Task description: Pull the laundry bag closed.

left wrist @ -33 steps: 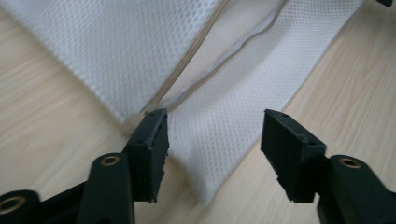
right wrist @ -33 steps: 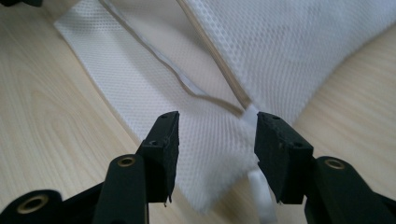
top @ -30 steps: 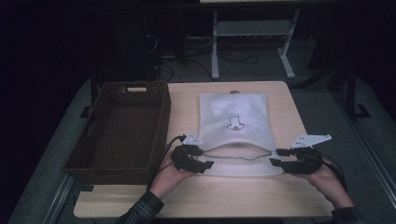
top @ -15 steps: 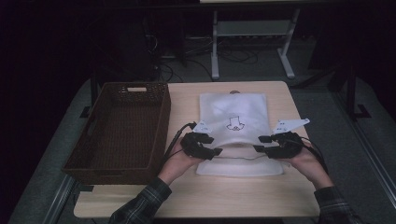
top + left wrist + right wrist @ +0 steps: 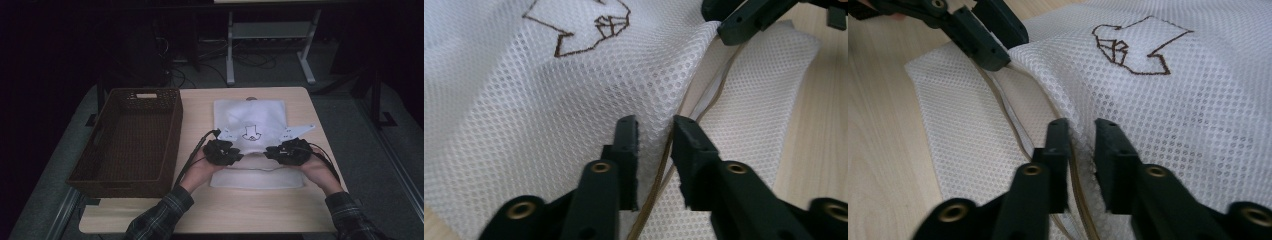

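A white mesh bag (image 5: 250, 117) with a brown stitched emblem (image 5: 250, 134) lies flat on the wooden table (image 5: 240, 212). Its open end faces the person. My left gripper (image 5: 239, 154) (image 5: 655, 137) and right gripper (image 5: 270, 152) (image 5: 1080, 137) sit close together at the middle of that opening. Both pairs of jaws have just been closing, and each now pinches the rim of the bag's upper mesh layer (image 5: 574, 100) (image 5: 1158, 125). The rim is raised off the lower layer (image 5: 255, 179), which stays flat. A brown cord (image 5: 659, 187) runs along the opening.
A dark woven basket (image 5: 172, 135) stands on the table to the left of the bag, near my left hand. Bare tabletop lies in front of the bag and to its right. Beyond the table's far edge stands a metal frame (image 5: 270, 35) on a dark floor.
Both grippers have moved inward from the bag's near corners toward its middle and a little away from the person. Their jaws have closed onto the upper layer's rim.
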The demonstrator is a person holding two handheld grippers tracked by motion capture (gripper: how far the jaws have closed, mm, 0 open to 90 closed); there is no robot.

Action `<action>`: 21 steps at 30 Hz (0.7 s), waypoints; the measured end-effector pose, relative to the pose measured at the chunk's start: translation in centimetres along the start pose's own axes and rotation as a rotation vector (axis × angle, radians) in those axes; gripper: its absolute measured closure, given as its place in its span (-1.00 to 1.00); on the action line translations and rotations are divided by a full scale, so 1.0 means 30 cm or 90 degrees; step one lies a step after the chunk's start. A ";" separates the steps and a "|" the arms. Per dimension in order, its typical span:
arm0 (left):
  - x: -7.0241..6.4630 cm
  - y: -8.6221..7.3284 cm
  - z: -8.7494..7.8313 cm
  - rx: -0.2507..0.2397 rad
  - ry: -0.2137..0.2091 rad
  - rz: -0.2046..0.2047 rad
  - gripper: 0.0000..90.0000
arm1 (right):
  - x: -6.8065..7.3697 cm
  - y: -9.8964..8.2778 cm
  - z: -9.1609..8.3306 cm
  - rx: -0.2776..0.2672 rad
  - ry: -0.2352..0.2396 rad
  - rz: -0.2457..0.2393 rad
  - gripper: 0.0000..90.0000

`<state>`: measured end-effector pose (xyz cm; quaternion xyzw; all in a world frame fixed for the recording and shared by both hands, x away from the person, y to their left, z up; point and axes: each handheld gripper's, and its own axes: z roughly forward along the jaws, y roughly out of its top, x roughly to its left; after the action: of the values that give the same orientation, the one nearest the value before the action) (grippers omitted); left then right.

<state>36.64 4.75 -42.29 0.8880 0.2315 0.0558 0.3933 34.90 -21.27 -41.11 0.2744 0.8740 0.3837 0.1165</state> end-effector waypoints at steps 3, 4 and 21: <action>0.002 -0.009 0.015 0.014 -0.012 -0.003 0.90 | -0.001 -0.010 0.013 0.012 0.006 0.001 0.92; 0.002 -0.011 0.020 0.019 -0.014 -0.002 0.92 | -0.002 -0.013 0.018 0.017 0.007 0.001 0.93; 0.024 -0.068 0.107 0.075 -0.023 -0.017 0.97 | -0.016 -0.083 0.136 0.122 0.012 0.008 0.97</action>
<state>37.45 4.10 -46.01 0.9075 0.2387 0.0208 0.3451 36.01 -20.45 -45.72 0.2865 0.9061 0.3012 0.0791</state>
